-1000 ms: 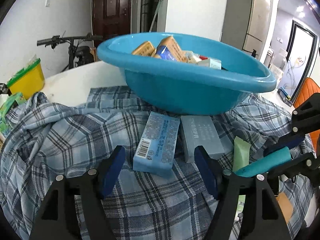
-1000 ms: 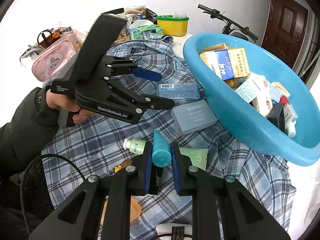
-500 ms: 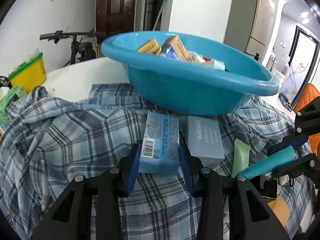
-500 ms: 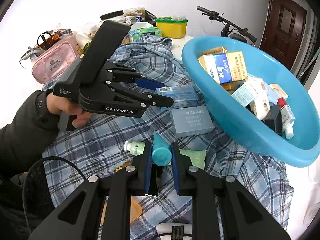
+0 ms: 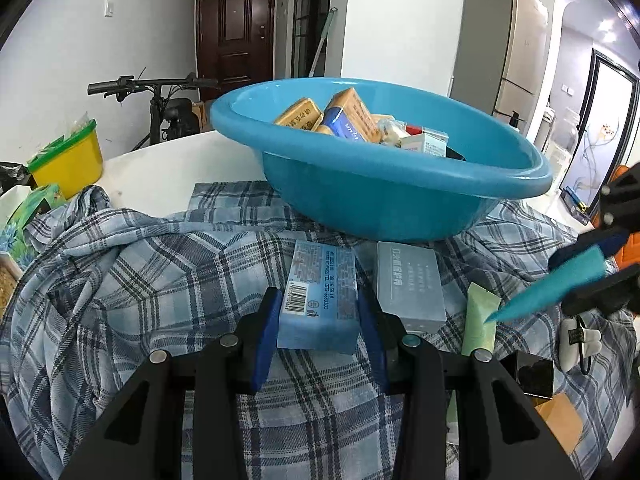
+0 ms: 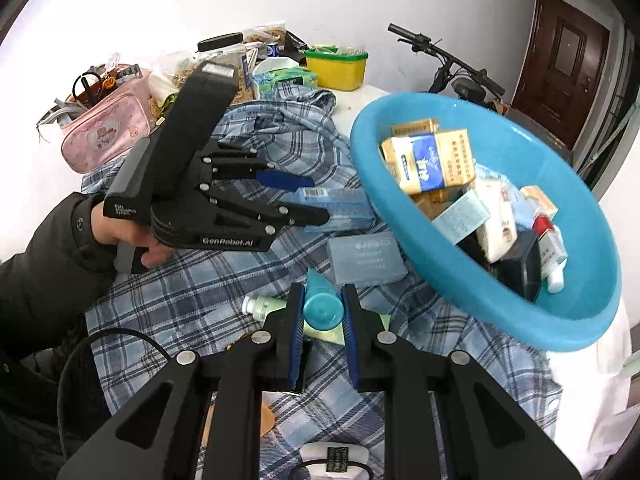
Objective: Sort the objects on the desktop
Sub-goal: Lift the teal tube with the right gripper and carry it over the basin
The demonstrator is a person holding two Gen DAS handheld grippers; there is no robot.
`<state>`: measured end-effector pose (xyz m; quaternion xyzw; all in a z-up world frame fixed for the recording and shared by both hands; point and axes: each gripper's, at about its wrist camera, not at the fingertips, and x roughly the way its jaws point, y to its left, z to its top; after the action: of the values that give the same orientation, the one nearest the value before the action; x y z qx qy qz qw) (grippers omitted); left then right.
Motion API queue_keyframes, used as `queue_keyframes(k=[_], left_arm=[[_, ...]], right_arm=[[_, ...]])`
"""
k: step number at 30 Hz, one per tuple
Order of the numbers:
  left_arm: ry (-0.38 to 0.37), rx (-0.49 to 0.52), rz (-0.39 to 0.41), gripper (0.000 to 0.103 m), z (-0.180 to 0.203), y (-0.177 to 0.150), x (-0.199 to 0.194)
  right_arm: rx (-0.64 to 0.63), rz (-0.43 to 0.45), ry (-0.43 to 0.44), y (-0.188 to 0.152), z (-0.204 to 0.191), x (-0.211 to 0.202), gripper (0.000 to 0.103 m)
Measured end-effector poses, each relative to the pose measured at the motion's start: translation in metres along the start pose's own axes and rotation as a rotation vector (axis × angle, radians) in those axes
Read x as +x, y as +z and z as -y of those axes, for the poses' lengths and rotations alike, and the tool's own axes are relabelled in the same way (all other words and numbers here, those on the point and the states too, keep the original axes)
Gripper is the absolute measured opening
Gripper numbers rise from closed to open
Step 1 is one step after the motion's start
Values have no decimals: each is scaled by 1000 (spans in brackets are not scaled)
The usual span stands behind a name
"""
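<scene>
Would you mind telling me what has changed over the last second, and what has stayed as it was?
The left gripper came forward and closed its jaws on the blue barcoded box, which lay free between open jaws a second ago. The right gripper stays shut on the teal tube. The grey box, the green tube and the blue basin lie where they were.

Left view: we look from low behind the left gripper (image 5: pixel 318 316), down and forward, close over the plaid cloth (image 5: pixel 120 280) toward the basin (image 5: pixel 360 200).
Right view: we look down steeply from behind the right gripper (image 6: pixel 322 312).
Shared: basin, cloth, blue box (image 5: pixel 320 292), grey box (image 6: pixel 366 258).
</scene>
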<state>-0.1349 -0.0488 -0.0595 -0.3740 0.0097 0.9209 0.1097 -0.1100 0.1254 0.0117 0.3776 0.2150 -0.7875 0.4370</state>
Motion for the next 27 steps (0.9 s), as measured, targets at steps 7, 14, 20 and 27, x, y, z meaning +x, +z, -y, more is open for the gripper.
queue_keyframes(k=[7, 14, 20, 27], left_arm=[[13, 14, 7, 42, 3, 0, 2], [20, 14, 12, 42, 3, -2, 0], [20, 11, 13, 42, 3, -2, -1], [16, 6, 10, 42, 2, -2, -1]], right_arm=[[-1, 53, -23, 14, 9, -24, 17], [33, 138, -90, 32, 29, -45, 17], [43, 183, -127, 60, 44, -44, 17], [116, 254, -199, 102, 88, -35, 17]])
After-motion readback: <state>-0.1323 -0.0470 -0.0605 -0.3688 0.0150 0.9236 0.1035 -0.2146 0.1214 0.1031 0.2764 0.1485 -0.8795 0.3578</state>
